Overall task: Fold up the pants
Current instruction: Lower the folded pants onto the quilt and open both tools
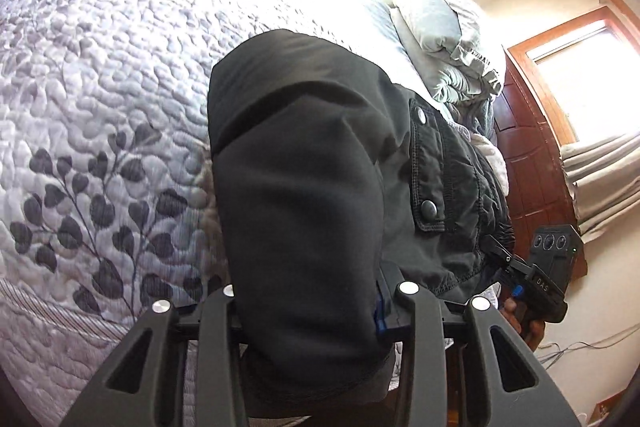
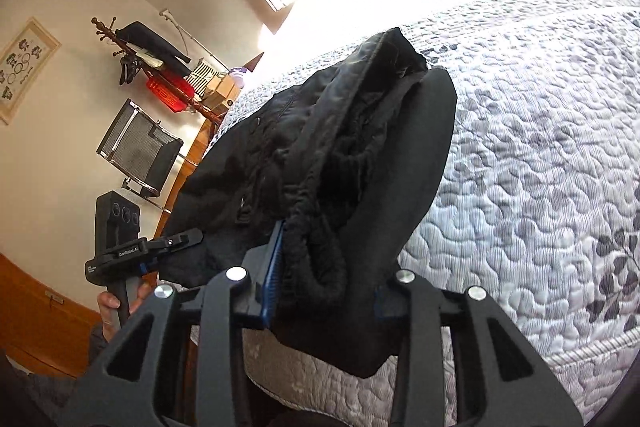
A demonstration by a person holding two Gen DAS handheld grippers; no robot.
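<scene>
Black pants [image 1: 304, 187] lie partly folded on a quilted bed and hang over its near edge. A pocket flap with two metal snaps [image 1: 430, 209] faces up. My left gripper [image 1: 316, 311] is shut on a thick fold of a pant leg. My right gripper [image 2: 324, 291] is shut on the bunched waistband end of the pants [image 2: 320, 155]. Each gripper shows in the other's view: the right one [image 1: 500, 255] at the pants' right edge, the left one [image 2: 176, 241] at their left edge.
The bed has a white-grey quilt with a leaf pattern [image 1: 100, 99]. Pillows and a rumpled blanket [image 1: 452, 39] lie at its head by a wooden headboard [image 1: 528, 155]. A coat rack [image 2: 152, 67], a mesh chair [image 2: 136, 147] and bright windows stand beside the bed.
</scene>
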